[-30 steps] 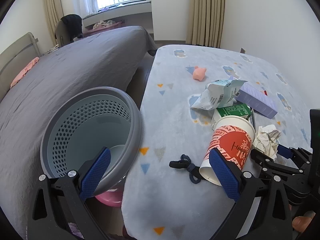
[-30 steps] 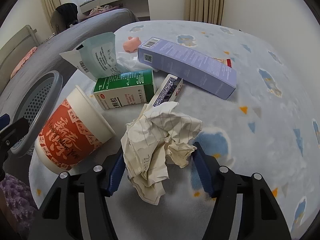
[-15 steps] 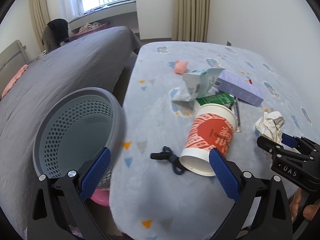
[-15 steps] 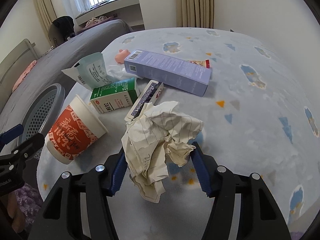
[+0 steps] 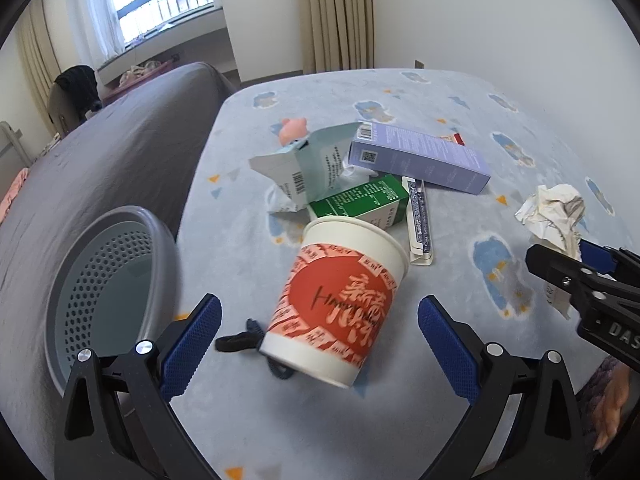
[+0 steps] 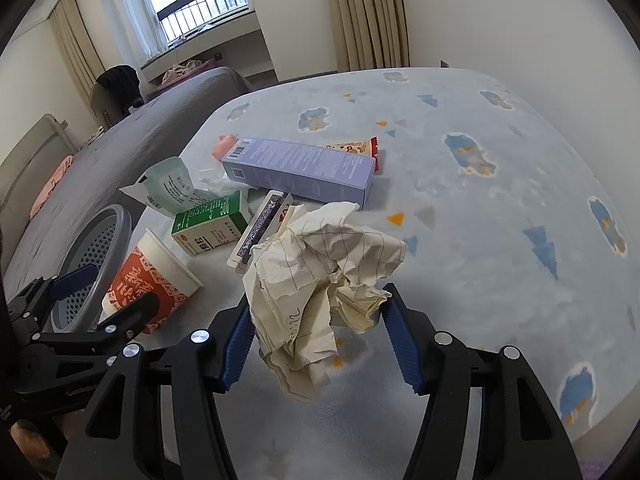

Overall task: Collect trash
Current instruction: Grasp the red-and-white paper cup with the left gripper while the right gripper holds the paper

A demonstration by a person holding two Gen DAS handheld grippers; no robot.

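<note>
The right gripper (image 6: 316,344) reached forward over the patterned tabletop (image 6: 500,216), its blue pads pressed against both sides of a crumpled paper wad (image 6: 320,276) that hung between them, raised off the cloth. To its left, the left gripper (image 5: 320,344) pointed level across the table with its jaws spread wide and nothing between them; an orange-and-white paper cup (image 5: 340,300) lay on its side just ahead of the gap, hiding most of a black hair tie (image 5: 240,340) behind it. Off the table's left edge stood a grey perforated basket (image 5: 100,280), partly blurred. Farther on lay a green carton (image 5: 360,200), a narrow blue-patterned box (image 5: 418,216), a torn pale-green packet (image 5: 316,164) and a long lavender box (image 5: 420,156). A pink toy (image 5: 294,128) peeked out behind the packet, mostly covered.
</note>
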